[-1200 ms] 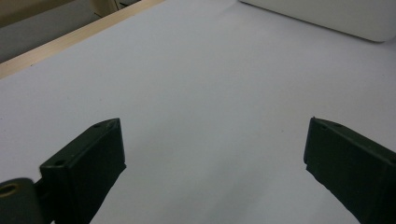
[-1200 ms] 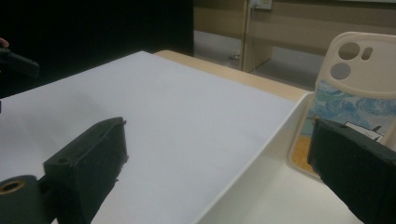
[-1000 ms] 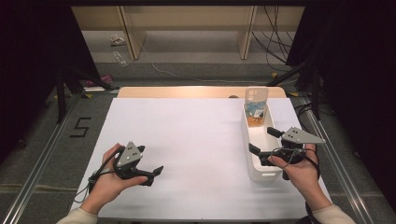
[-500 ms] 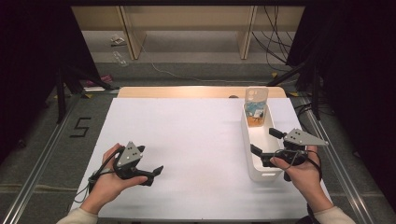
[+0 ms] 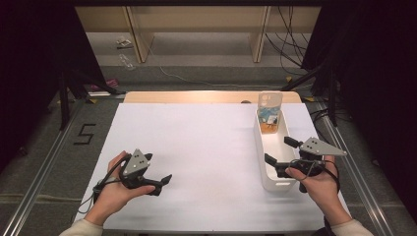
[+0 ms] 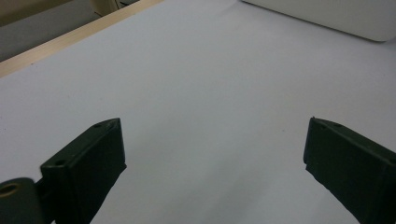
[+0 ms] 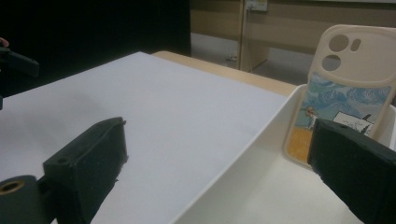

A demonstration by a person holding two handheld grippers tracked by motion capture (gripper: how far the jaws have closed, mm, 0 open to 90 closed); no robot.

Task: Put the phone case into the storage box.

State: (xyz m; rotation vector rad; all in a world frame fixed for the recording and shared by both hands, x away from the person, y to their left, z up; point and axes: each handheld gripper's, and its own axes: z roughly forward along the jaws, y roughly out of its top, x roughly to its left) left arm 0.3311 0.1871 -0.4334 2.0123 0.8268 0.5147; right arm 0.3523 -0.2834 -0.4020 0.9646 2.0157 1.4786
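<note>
A long white tray (image 5: 262, 152) lies at the right of the white table sheet. A phone case (image 5: 269, 112) with a beige rim and a blue printed picture stands upright against its far end, also seen in the right gripper view as the phone case (image 7: 348, 84). My right gripper (image 5: 279, 150) is open, straddling the tray's near half, one jaw over the left wall (image 7: 243, 158) and the other inside. My left gripper (image 5: 158, 169) rests open low over the bare sheet at the near left, with nothing between its jaws (image 6: 214, 128).
The tray's near corner (image 6: 327, 14) shows far off in the left gripper view. A strip of wooden tabletop (image 5: 196, 96) runs along the far edge of the sheet. Metal rails and cables flank the table on the floor.
My right gripper has drifted slightly toward the near side over the tray. The left gripper has stayed put.
</note>
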